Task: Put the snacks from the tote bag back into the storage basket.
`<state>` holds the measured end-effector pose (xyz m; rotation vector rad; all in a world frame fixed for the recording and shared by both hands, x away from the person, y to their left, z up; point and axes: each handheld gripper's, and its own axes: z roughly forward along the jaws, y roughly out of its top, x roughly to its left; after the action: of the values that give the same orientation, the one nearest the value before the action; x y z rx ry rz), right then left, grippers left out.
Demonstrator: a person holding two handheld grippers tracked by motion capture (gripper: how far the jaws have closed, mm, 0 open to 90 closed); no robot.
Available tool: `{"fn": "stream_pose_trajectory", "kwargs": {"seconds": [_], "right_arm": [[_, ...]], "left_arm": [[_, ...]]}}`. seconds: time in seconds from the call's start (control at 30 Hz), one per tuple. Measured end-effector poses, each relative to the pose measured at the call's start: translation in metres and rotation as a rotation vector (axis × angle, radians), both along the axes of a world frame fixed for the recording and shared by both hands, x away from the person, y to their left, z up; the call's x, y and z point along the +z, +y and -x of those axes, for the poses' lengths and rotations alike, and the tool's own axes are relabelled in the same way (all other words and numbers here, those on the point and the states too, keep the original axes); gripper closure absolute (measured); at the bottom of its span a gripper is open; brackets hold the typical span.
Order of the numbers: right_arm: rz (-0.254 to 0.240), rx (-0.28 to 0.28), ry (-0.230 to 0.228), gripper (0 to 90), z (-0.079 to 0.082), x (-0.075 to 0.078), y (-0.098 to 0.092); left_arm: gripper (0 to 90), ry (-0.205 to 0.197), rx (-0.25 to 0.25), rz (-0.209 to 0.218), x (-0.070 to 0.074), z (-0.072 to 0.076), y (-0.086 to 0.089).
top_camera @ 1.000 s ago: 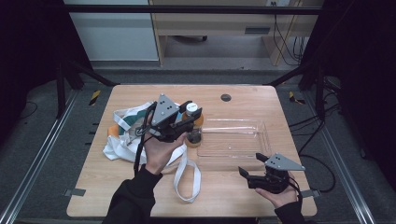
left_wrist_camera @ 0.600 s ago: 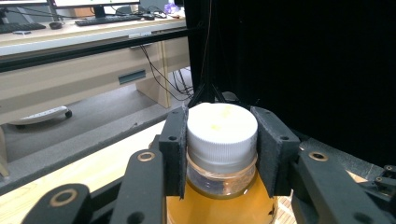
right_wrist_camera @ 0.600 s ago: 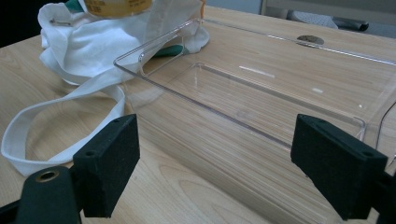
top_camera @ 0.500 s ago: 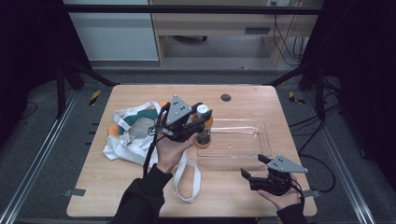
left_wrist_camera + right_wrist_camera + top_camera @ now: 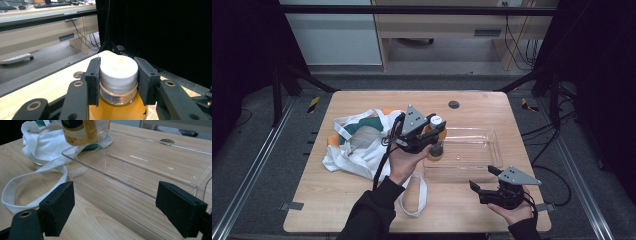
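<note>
I am seeing the white cloth tote bag (image 5: pixel 357 145) lying at the table's left. My left gripper (image 5: pixel 432 131) is gripping the white-capped bottle of orange liquid (image 5: pixel 118 82) over the clear plastic tray's (image 5: pixel 472 150) left end. My right gripper (image 5: pixel 484 181) is resting open.

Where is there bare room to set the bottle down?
The clear tray is empty right of the bottle held by the left gripper. Bare wood lies along the far edge around the round hole. The left is crowded with the white bag.
</note>
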<state>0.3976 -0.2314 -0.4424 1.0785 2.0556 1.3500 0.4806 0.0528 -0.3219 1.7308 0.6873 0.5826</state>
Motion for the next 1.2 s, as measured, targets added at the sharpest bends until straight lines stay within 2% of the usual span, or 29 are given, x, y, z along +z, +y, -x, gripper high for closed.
{"fn": "stream_pose_trajectory", "kwargs": {"seconds": [0.63, 1.2], "right_arm": [[0.006, 0.003, -0.001, 15.7, 0.000, 0.000, 0.001], [0.009, 0.006, 0.001, 15.7, -0.001, -0.001, 0.001]], "left_arm": [[58.9, 0.043, -0.016, -0.021, -0.029, -0.005, -0.004], [58.9, 0.087, -0.012, -0.050, -0.051, -0.011, 0.002]]}}
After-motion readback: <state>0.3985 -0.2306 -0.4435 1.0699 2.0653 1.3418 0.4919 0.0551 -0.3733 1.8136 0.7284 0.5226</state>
